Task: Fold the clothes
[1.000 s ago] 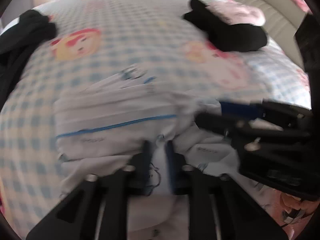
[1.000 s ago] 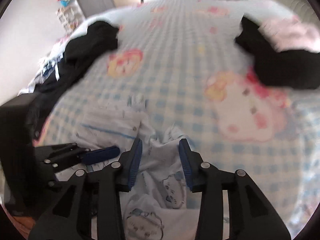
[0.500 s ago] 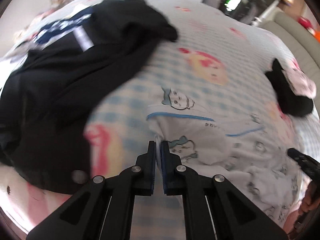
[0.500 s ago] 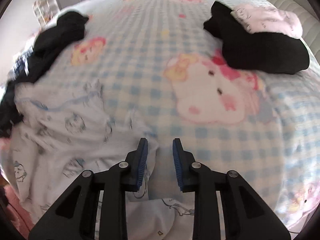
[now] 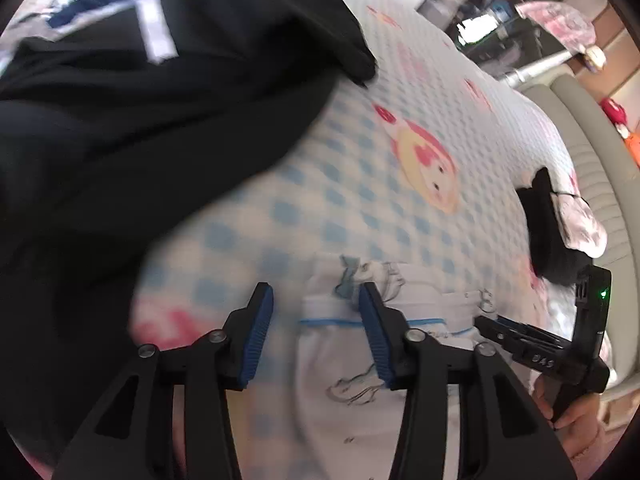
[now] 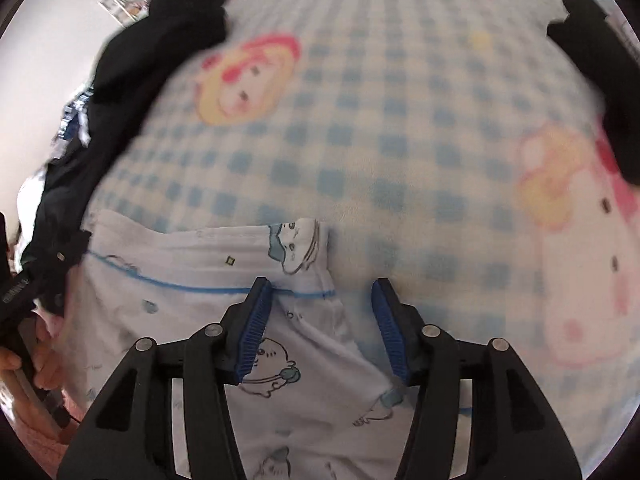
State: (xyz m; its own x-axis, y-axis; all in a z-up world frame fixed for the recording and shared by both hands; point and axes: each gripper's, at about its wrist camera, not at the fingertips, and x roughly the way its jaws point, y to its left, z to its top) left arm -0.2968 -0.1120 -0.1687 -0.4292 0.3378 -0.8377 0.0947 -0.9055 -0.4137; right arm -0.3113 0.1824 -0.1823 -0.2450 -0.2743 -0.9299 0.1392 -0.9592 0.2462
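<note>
A white garment (image 5: 344, 360) with cartoon prints and a thin blue line lies spread on the bed. My left gripper (image 5: 316, 336) hangs just above its left edge. Its jaws are opening; the cloth lies under the gap and the blue pads do not press on it. In the right wrist view the same garment (image 6: 192, 264) ends in a straight right edge. My right gripper (image 6: 322, 320) is over that edge. Its jaws are also opening, with the cloth below them and unpinched. The right gripper (image 5: 492, 326) shows at the right of the left wrist view.
The bed has a blue-checked sheet (image 6: 360, 140) with cartoon faces. A big black garment (image 5: 140, 100) lies heaped at the left. A folded black pile (image 5: 548, 232) topped by a pink piece (image 5: 580, 220) sits at the right by the beige headboard (image 5: 592, 160).
The left gripper was shut on the garment's edge and has opened and let it go. The right jaws have widened. The garment now lies stretched flat between the two grippers.
</note>
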